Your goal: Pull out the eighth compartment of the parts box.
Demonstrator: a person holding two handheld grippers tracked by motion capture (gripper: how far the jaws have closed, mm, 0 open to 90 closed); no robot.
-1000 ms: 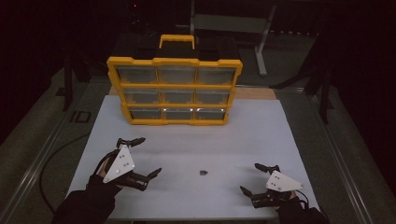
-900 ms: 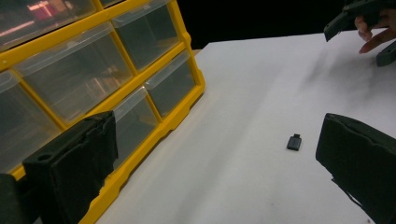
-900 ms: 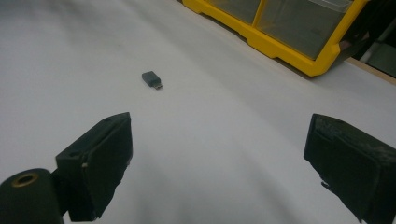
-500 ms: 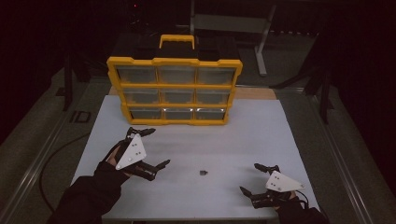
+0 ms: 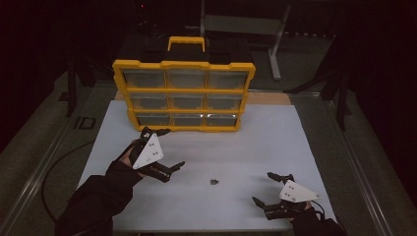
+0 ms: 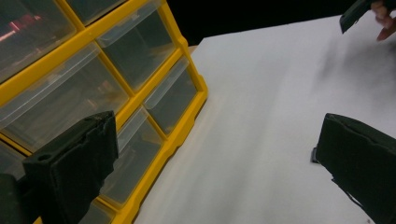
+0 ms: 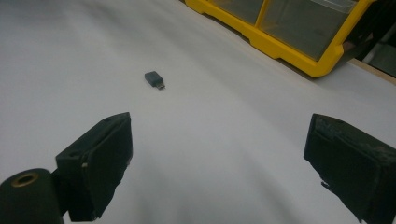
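A yellow organizer [image 5: 184,93] with nine clear drawers stands upright at the back of the white table [image 5: 275,142]. A small dark adapter [image 5: 214,182] lies on the table between the two grippers. My left gripper [image 5: 172,147] is open, raised just in front of the organizer's lower left corner, with nothing between its jaws. In the left gripper view the organizer [image 6: 154,70] is close on the left. My right gripper [image 5: 263,188] rests open near the front right edge. In the right gripper view the adapter [image 7: 154,80] lies ahead and to the left, apart from the jaws.
The organizer has a yellow carry handle [image 5: 186,42] on top. Dark floor and a metal stand [image 5: 275,44] lie behind the table. A cable [image 5: 59,162] runs along the floor at the left. Bare white table stretches between the grippers and the organizer.
My left gripper has moved forward and a little right, toward the organizer's bottom row. The right gripper and the adapter have stayed where they were.
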